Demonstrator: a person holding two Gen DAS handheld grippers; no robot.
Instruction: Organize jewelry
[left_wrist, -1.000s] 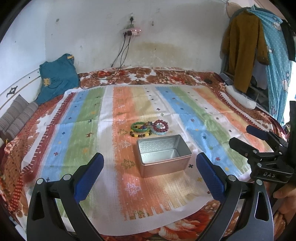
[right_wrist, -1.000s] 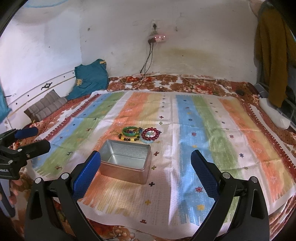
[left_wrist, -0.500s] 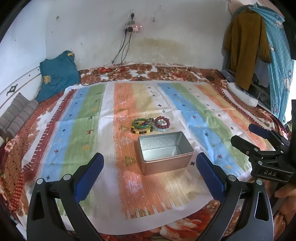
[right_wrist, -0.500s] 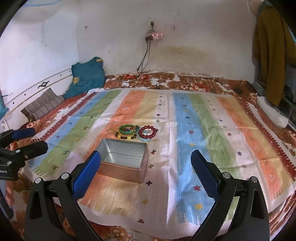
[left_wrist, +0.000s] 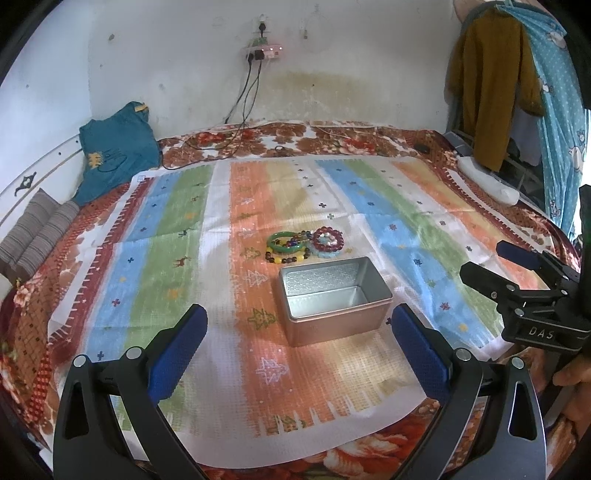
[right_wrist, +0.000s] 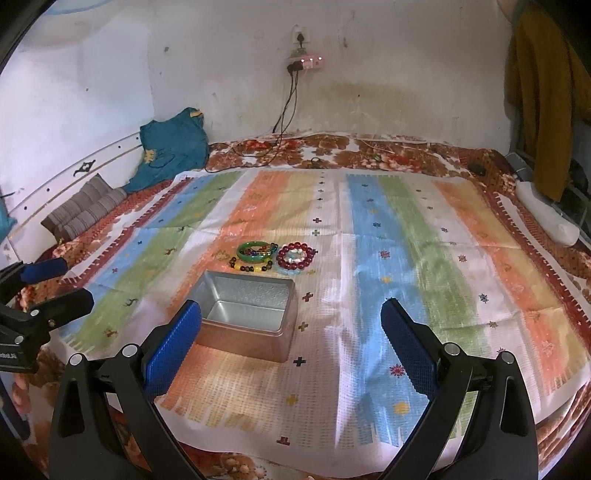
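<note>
An open, empty metal tin stands on a striped cloth spread over a bed. Just behind the tin lies a small heap of bracelets: a green bangle, a dark and yellow bead bracelet, and a red bead bracelet. My left gripper hovers open in front of the tin, holding nothing. My right gripper is also open and empty, with its left finger over the tin's near left corner.
A teal garment and striped cushions lie at the far left. Cables hang from a wall socket onto the bed. Clothes hang at the right beside a white bolster. A hand holds the right gripper.
Both cameras have drifted slightly; the tin and bracelets sit a little lower and nearer in the views. Both grippers stay open and nothing on the cloth has moved.
</note>
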